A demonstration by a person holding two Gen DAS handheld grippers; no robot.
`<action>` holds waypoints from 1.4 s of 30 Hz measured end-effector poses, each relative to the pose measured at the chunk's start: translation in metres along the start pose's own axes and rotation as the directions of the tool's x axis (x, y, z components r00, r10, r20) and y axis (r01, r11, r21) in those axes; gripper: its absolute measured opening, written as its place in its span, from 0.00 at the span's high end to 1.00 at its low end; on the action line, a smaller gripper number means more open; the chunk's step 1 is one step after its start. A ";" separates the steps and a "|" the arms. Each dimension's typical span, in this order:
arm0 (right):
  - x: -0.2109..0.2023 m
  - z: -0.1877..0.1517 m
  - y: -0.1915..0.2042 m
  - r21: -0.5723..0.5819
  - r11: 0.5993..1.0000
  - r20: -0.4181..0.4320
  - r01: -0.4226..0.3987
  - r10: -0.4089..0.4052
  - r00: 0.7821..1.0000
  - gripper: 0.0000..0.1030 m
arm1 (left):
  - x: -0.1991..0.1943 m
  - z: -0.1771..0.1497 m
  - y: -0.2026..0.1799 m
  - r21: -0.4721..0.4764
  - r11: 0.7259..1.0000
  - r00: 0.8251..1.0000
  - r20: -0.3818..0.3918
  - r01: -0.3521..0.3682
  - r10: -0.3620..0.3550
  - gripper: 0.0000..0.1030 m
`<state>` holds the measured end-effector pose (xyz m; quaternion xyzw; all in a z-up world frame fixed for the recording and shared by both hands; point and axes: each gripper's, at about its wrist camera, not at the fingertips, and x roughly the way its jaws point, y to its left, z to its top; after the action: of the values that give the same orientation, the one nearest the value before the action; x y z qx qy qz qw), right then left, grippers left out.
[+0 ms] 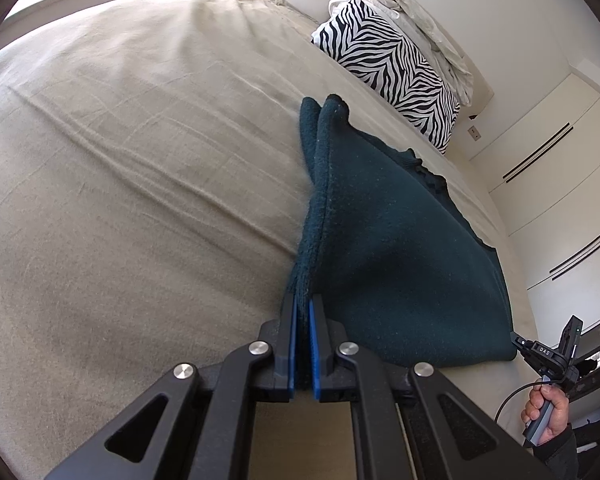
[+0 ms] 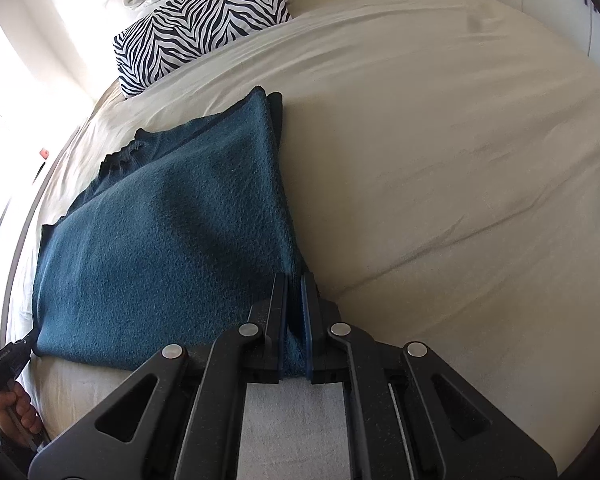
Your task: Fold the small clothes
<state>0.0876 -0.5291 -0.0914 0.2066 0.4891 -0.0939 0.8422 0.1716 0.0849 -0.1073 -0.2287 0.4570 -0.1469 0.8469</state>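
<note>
Blue-padded black plastic jaws of the left hand-held gripper (image 1: pixel 304 312) pinch shut on a doubled edge of the dark teal fuzzy knitted garment (image 1: pixel 400 248), whose thick fleecy cloth rises in a ridge ahead of the fingers and spreads flat to their right over the bed. The right hand-held gripper (image 2: pixel 295 288), of the same matte black build with round metal pivots, is likewise clamped tight on the opposite edge of the garment (image 2: pixel 168 240), which lies to its left. Beneath, the beige bedsheet (image 1: pixel 120 160) shows soft creases. Farther off rests a rectangular zebra-striped pillow (image 1: pixel 388 68), with rumpled white bedding (image 1: pixel 420 28) beyond it.
</note>
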 end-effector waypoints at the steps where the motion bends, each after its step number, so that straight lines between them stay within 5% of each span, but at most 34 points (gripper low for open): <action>1: 0.001 0.000 0.000 0.001 1.000 0.000 0.000 0.000 1.000 0.95 | 0.000 0.000 0.000 0.001 1.000 1.000 0.000 0.000 0.000 0.93; 7: 0.001 0.001 -0.005 0.025 0.999 -0.001 -0.024 0.024 1.000 0.92 | -0.001 -0.001 0.000 -0.001 1.000 1.000 -0.005 -0.005 0.005 0.90; 13: -0.032 0.013 -0.014 0.118 0.993 0.108 0.028 -0.041 0.993 0.49 | -0.036 0.003 -0.019 0.057 0.993 0.992 0.082 -0.104 0.099 0.82; 16: -0.039 0.030 0.007 0.098 0.993 0.149 -0.068 0.053 0.987 0.49 | -0.040 0.019 -0.047 0.154 0.978 0.984 0.135 -0.138 0.117 0.66; 18: -0.028 0.039 0.040 0.033 0.988 0.119 -0.151 0.146 0.982 0.49 | -0.027 0.033 -0.070 0.228 0.958 0.977 0.158 -0.176 0.142 0.65; 22: 0.017 0.054 0.117 -0.029 0.937 0.023 -0.349 0.350 0.936 0.49 | 0.020 0.068 -0.109 0.314 0.924 0.970 0.174 -0.216 0.167 0.61; 26: 0.074 0.068 0.176 0.002 0.887 -0.067 -0.462 0.461 0.885 0.49 | 0.067 0.094 -0.128 0.375 0.872 0.946 0.202 -0.314 0.253 0.61; 29: 0.114 0.073 0.201 0.066 0.853 -0.136 -0.518 0.522 0.842 0.49 | 0.094 0.104 -0.113 0.359 0.859 0.930 0.180 -0.364 0.319 0.61; 33: 0.145 0.079 0.200 0.125 0.849 -0.132 -0.513 0.527 0.839 0.53 | 0.102 0.099 -0.076 0.285 0.917 0.959 0.127 -0.279 0.252 0.60; 38: 0.151 0.103 0.158 0.190 0.843 -0.044 -0.504 0.520 0.853 0.57 | 0.100 0.083 -0.084 0.340 0.883 0.946 0.150 -0.324 0.289 0.60; 42: 0.143 0.119 0.108 0.234 0.879 0.018 -0.416 0.424 0.906 0.68 | 0.101 0.085 -0.080 0.322 0.897 0.952 0.141 -0.304 0.272 0.60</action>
<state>0.2920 -0.4782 -0.1350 0.4063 0.4325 0.0378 0.8040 0.2945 -0.0074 -0.0962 -0.0155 0.4137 -0.0860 0.9062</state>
